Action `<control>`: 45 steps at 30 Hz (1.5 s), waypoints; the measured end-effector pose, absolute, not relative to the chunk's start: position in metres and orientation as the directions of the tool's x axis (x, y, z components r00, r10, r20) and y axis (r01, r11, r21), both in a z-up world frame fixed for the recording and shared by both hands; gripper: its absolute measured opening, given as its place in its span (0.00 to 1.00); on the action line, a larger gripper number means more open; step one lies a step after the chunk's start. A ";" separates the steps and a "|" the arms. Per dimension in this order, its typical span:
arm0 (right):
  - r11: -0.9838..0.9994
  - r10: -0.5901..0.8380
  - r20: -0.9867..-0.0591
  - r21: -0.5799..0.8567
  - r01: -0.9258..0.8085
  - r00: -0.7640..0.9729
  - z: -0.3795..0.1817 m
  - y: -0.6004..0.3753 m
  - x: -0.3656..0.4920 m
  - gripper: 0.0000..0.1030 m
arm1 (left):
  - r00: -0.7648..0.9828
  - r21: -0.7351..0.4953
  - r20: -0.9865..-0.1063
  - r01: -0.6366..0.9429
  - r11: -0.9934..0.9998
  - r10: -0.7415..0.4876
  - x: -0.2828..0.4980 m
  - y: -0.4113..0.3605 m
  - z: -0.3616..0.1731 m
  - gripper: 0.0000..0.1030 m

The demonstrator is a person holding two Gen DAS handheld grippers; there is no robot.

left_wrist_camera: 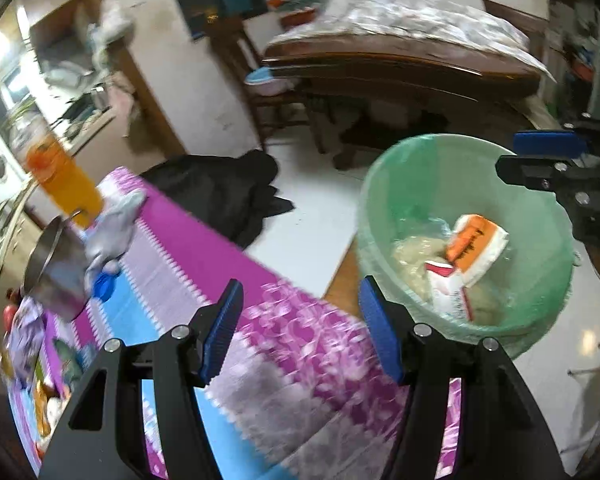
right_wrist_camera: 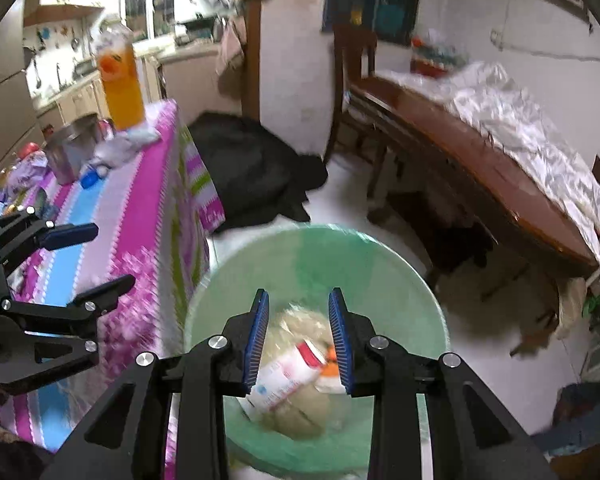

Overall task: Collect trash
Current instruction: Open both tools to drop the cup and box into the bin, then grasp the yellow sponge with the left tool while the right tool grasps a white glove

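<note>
A green-lined trash bin stands on the floor beside the table; it also shows in the right wrist view. Inside lie an orange-and-white packet, a red-and-white packet and a pale crumpled bag. My left gripper is open and empty over the table's edge, left of the bin. My right gripper is open and empty above the bin, with the red-and-white packet below it. A crumpled white tissue lies on the table by the bottle.
The table has a pink, blue and purple cloth. On it stand an orange juice bottle, a steel pot and a blue cap. A black bag lies on the floor. A wooden table stands behind.
</note>
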State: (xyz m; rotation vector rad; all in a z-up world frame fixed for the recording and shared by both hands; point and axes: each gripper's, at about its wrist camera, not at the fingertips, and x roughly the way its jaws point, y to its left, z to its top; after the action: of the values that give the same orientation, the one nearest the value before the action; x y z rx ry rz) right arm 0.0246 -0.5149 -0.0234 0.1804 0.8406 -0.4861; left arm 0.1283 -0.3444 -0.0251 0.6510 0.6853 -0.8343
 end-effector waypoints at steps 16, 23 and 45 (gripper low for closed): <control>0.884 -0.359 -0.493 0.093 0.458 0.792 0.005 -0.429 0.027 0.58 | 0.666 0.201 -0.613 0.651 0.732 -0.424 0.138 -0.243 -0.004 0.62; 0.960 -0.227 -0.437 0.048 0.275 0.870 0.002 -0.358 0.053 0.86 | 0.702 0.099 -0.558 0.586 0.804 -0.442 0.129 -0.162 0.004 0.74; 0.851 0.516 -0.640 0.302 -0.430 0.570 -0.060 -0.244 0.232 0.95 | 0.743 0.139 -0.665 0.223 0.965 -0.076 0.244 0.121 -0.048 0.80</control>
State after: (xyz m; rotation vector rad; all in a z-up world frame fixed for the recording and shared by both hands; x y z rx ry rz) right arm 0.2323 -0.2437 -0.0602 0.1172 0.7882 0.5564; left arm 0.2444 0.1207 -0.0478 0.2159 0.7162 -0.1654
